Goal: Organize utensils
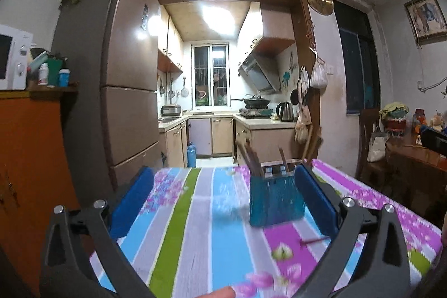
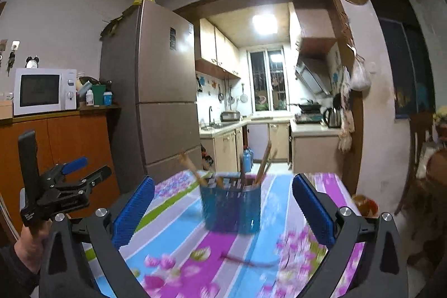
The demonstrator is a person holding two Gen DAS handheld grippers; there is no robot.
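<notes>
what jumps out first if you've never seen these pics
The loud striped floral tablecloth fills the foreground. On it, near mid-table, stands a blue utensil holder with wooden utensils sticking out. One dark chopstick lies loose in front of it, between the right gripper's open jaws.

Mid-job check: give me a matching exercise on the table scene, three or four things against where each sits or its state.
Things:
1. blue utensil holder
2. loose chopstick
3. right gripper
4. microwave

Places or states:
A. flat on the tablecloth, in front of the holder
B. on the orange cabinet beside the fridge
C. upright on the table, utensils sticking out
D. open, holding nothing

Pairs: 1-C, 2-A, 3-D, 4-B
</notes>
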